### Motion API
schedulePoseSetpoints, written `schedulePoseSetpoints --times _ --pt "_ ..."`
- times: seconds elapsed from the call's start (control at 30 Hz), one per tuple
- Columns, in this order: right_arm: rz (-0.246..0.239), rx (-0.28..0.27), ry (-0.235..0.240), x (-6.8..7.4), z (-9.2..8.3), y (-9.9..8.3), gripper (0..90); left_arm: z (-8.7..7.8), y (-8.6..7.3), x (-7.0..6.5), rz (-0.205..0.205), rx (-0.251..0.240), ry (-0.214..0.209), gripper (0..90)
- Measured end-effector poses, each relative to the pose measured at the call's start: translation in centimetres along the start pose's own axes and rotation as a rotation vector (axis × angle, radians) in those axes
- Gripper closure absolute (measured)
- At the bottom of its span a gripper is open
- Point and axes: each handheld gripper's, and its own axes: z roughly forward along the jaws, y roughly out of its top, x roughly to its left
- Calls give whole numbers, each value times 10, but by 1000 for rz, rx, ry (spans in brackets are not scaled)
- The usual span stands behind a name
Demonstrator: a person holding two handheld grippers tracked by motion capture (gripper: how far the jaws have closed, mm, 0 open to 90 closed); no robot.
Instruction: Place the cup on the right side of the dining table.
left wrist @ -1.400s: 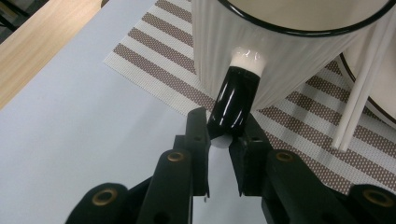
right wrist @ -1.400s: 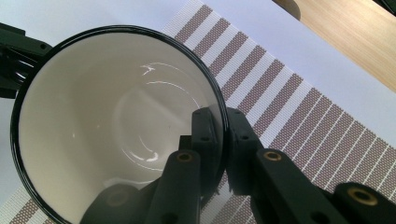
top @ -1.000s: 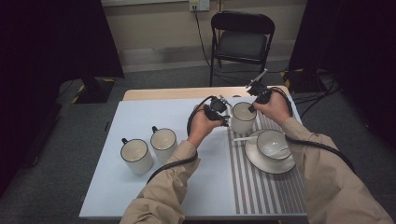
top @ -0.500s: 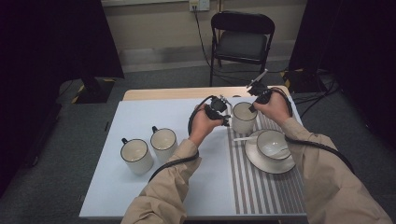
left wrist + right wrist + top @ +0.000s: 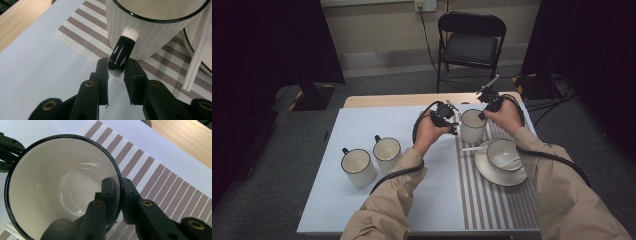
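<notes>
A white ribbed mug (image 5: 473,126) with a black rim stands on the striped placemat (image 5: 492,200). My left gripper (image 5: 453,125) comes at it from the left. In the left gripper view its jaws (image 5: 116,68) hold the lower end of the black handle (image 5: 122,53); they have just been opening a little, and both pads still touch it. My right gripper (image 5: 482,114) reaches in from the far right. In the right gripper view it (image 5: 117,187) is shut on the mug's wall (image 5: 62,190), one jaw inside the rim and one outside.
Just right of the mug, a cup (image 5: 503,154) sits on a saucer (image 5: 492,177), with a white spoon (image 5: 474,148) across its edge. Two more mugs (image 5: 358,166) (image 5: 387,151) stand on the pale blue table at the left. A folding chair (image 5: 472,40) stands behind the table.
</notes>
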Motion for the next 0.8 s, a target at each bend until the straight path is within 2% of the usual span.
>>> schedulePoseSetpoints --times 0.03,0.13,0.2,0.3,0.37,0.43,0.53,0.57,0.7,0.73,0.8 --pt "11 -6 16 -1 -1 0 797 -1 0 0 5 4 0 712" --pt "5 -18 -4 -3 -5 -1 751 -3 0 -1 -2 2 -2 657" --pt "11 -19 5 -4 -6 -2 698 -4 0 -1 -9 9 -6 600" --pt "16 -31 19 -4 -10 -5 635 -6 0 -2 -27 23 2 501" --pt "17 -43 21 -4 -12 -6 579 -8 -1 -3 -59 19 -6 432" --pt "13 -65 20 -3 -15 -7 543 -10 -1 -4 -49 11 -6 410" --pt "9 -80 28 -2 -18 -7 477 -14 -1 -6 -66 10 -6 350" --pt "8 -84 29 -1 -19 -8 459 -16 -1 -6 -57 13 -5 333" --pt "15 -86 27 3 -23 -9 381 -18 -3 -7 -84 31 -11 269" --pt "19 -84 31 3 -24 -9 363 -19 -4 -8 -81 32 -12 260" --pt "25 -76 39 3 -26 -10 348 -21 -7 -9 -84 18 -6 249"
